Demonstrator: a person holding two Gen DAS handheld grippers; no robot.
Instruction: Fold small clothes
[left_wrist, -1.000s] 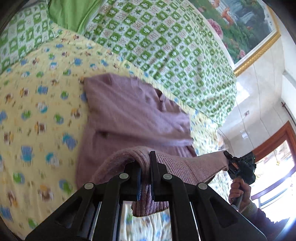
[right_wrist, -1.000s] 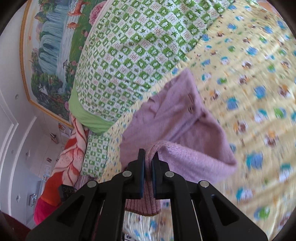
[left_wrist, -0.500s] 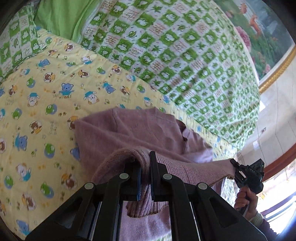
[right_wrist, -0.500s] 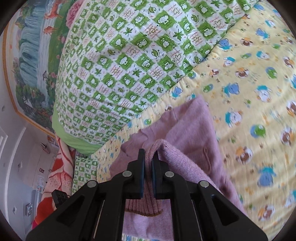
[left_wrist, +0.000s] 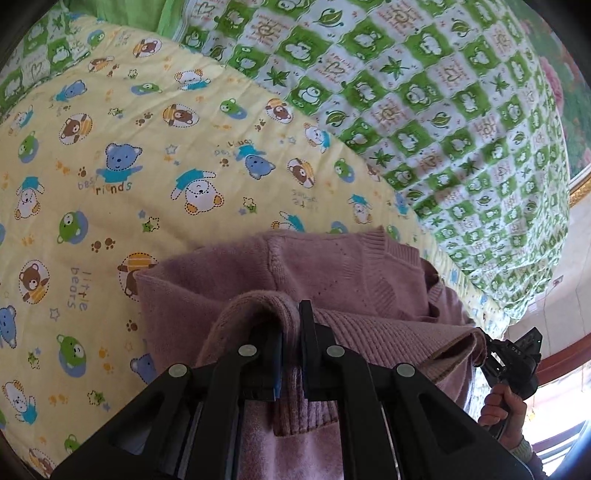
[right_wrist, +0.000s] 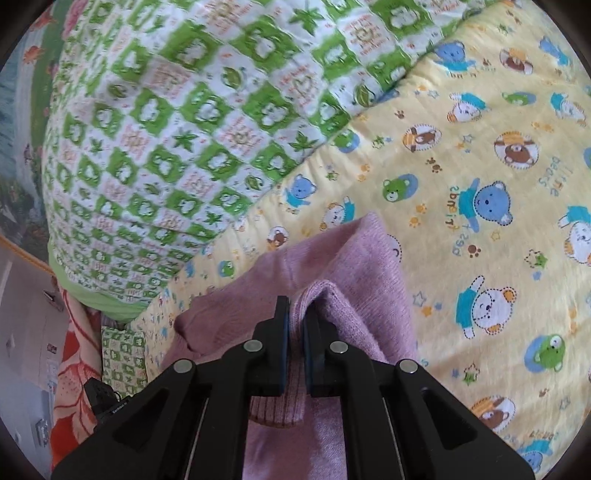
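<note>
One mauve knit sweater (left_wrist: 332, 280) lies on the yellow bear-print sheet (left_wrist: 147, 166), just short of the green checked quilt (left_wrist: 424, 110) bunched behind it. The left gripper (left_wrist: 290, 325) and right gripper (right_wrist: 295, 317) each pinch a fold of the sweater's ribbed edge. A hand (left_wrist: 498, 406) shows right of the sweater.
</note>
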